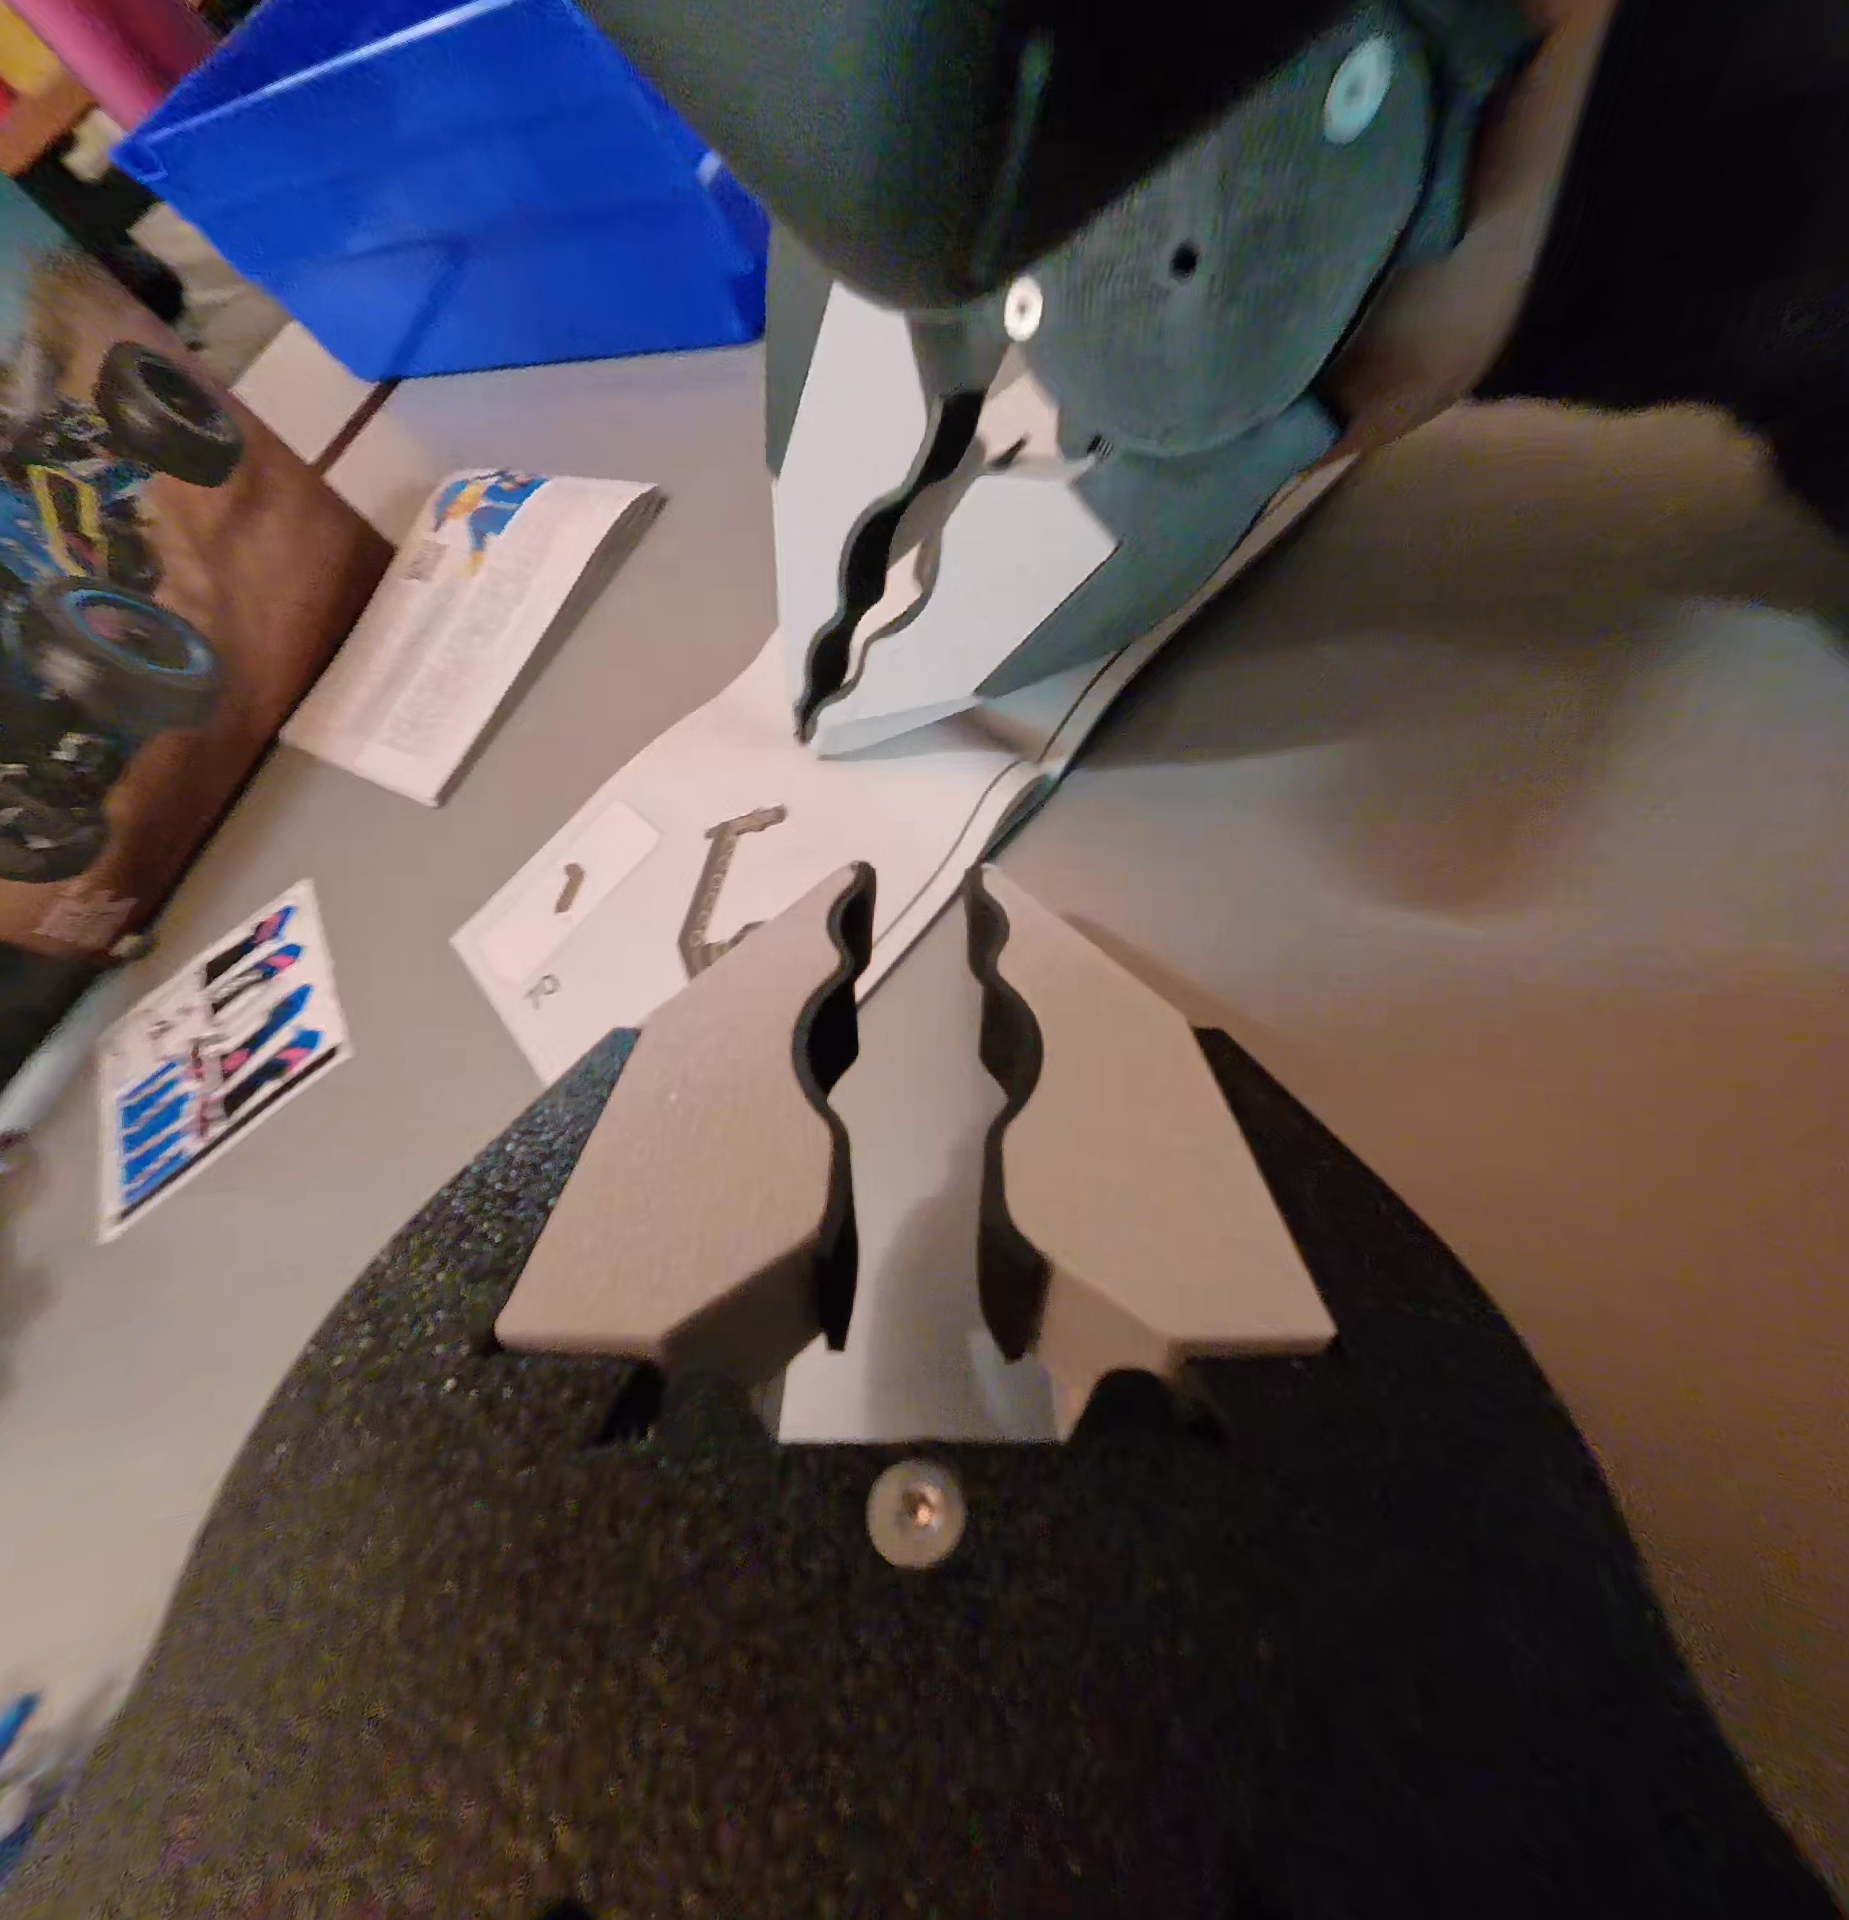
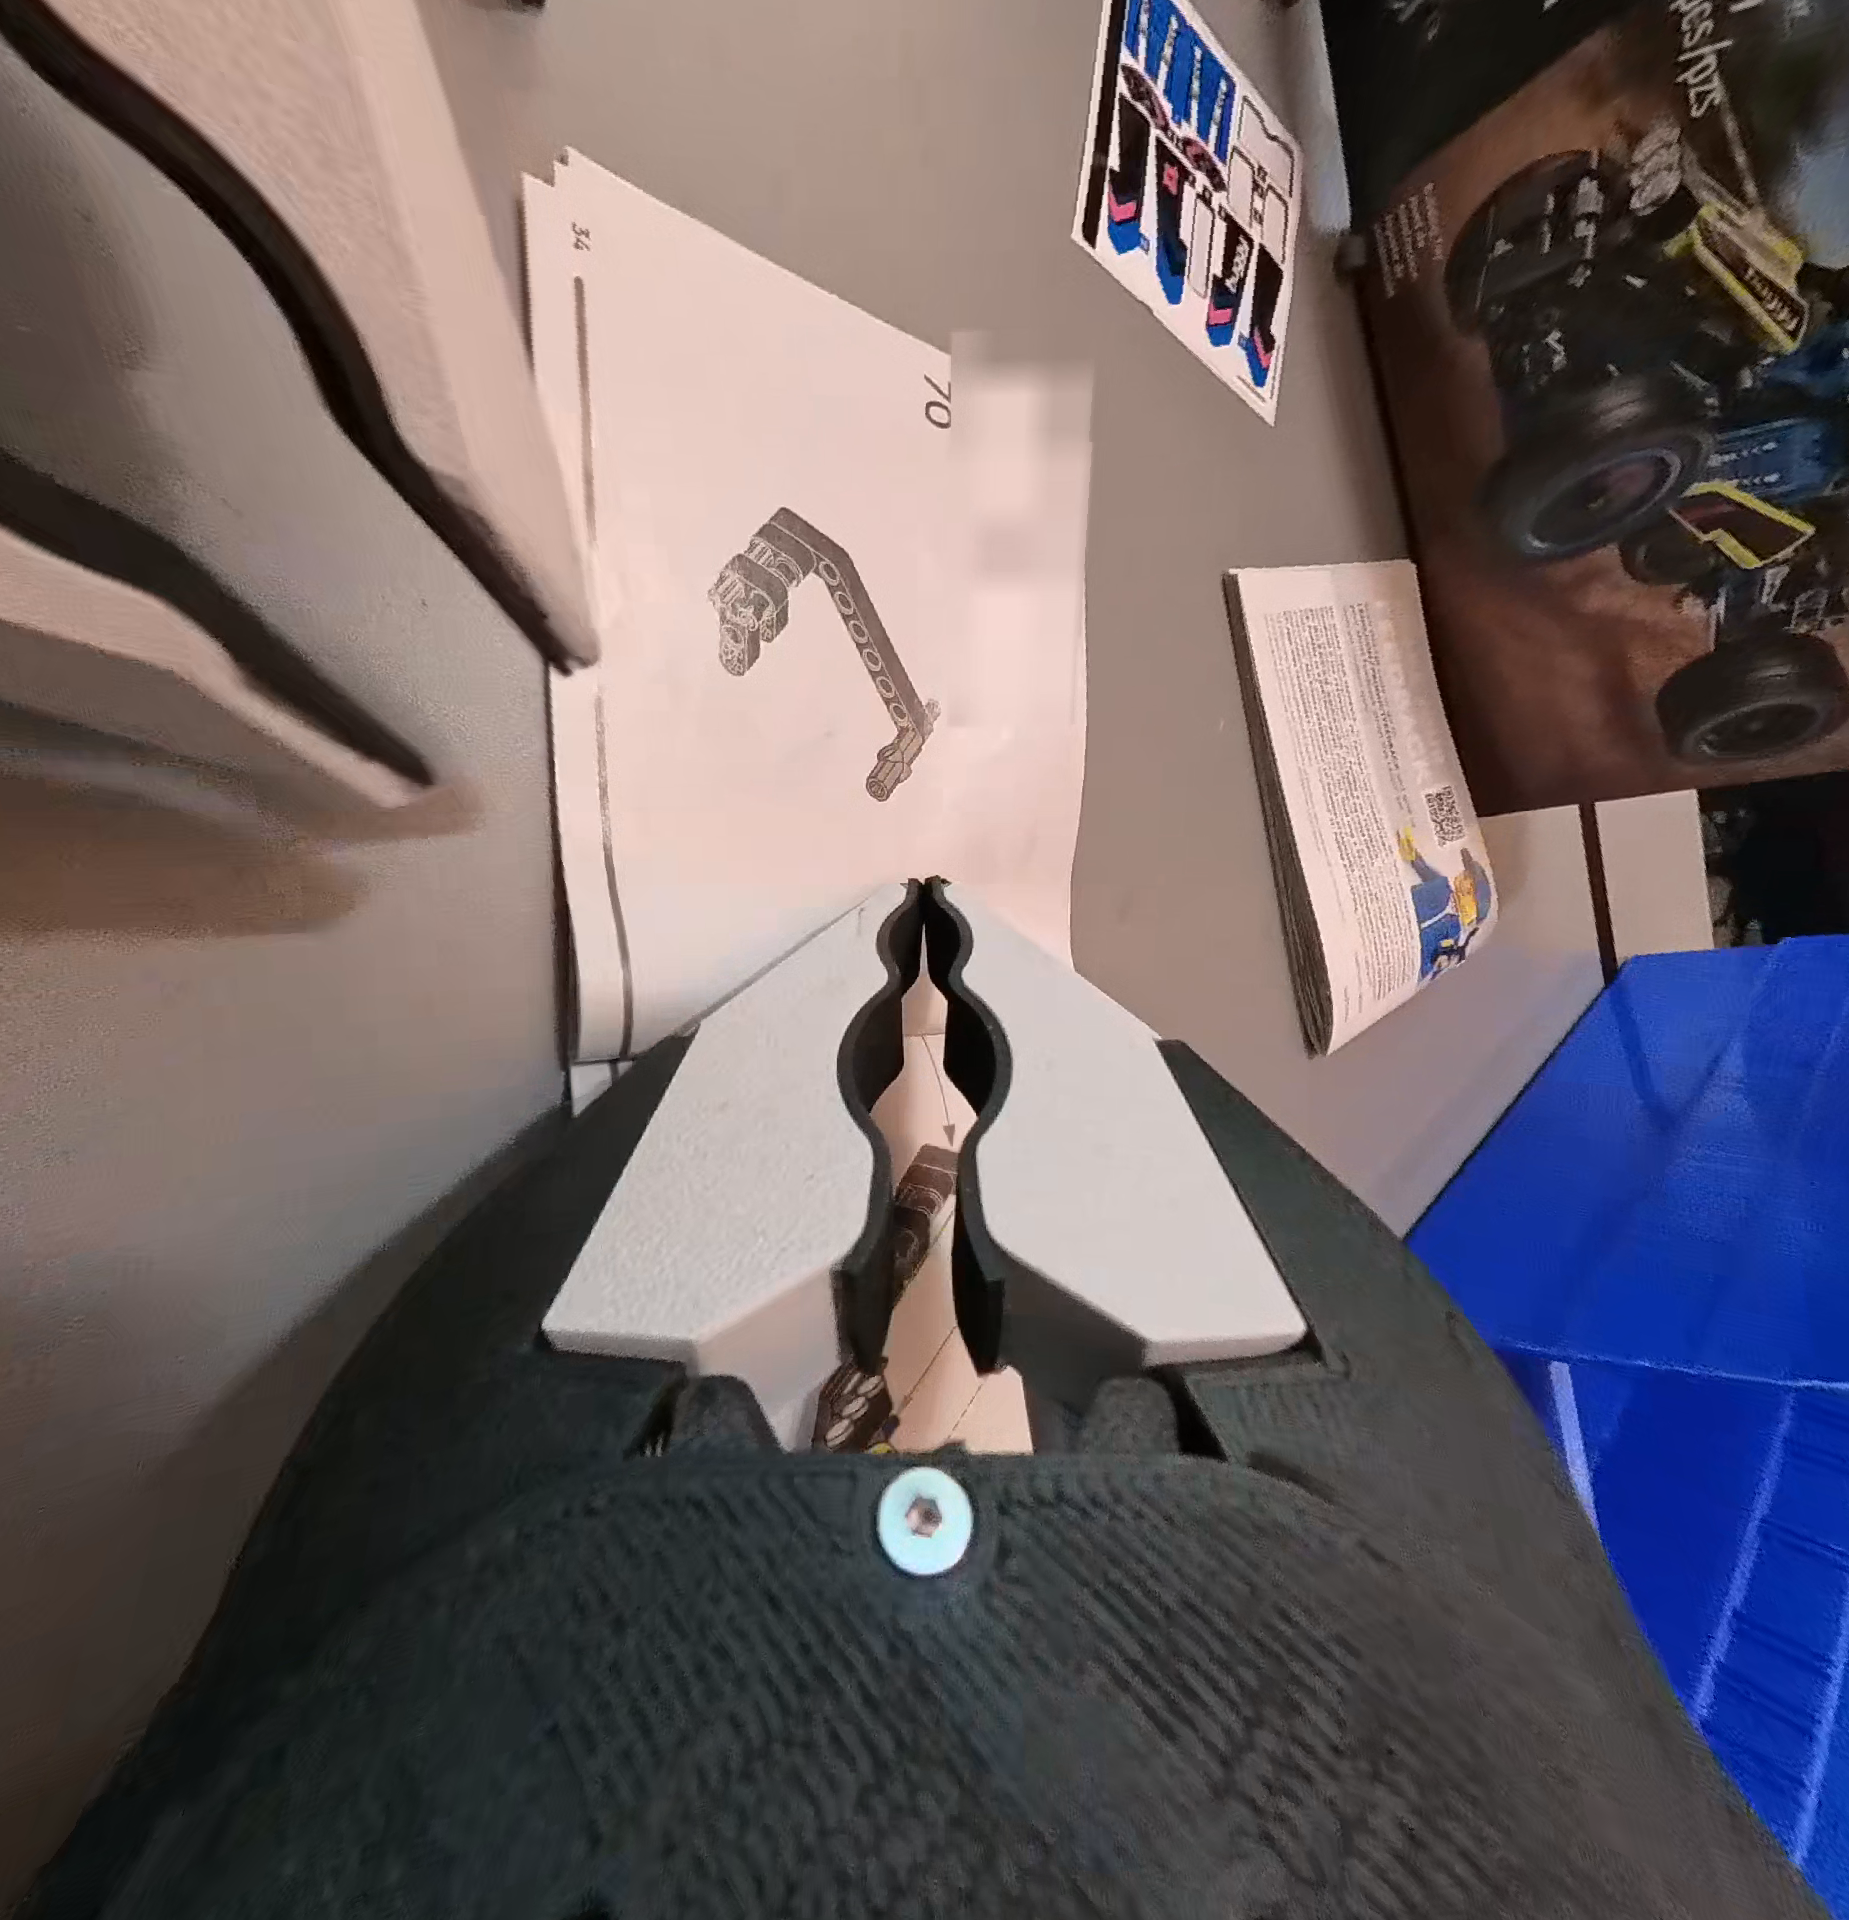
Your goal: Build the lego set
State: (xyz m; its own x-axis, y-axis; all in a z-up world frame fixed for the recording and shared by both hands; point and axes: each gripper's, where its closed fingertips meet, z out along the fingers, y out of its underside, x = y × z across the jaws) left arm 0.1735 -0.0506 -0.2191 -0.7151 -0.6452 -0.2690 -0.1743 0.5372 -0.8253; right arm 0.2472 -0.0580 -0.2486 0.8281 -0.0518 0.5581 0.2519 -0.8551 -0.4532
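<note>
L gripper [image 1: 920, 883]: fingers apart, nothing between them, hovering at the near edge of the open instruction booklet [image 1: 608, 935] | R gripper [image 2: 925, 883]: fingertips together, tips resting on a booklet page, pinch not certain | closed booklet [image 2: 1356, 790], sticker sheet [image 2: 1180, 208], toy box [image 2: 1626, 416], blue bin [image 2: 1678, 1247] right of R gripper.
</note>
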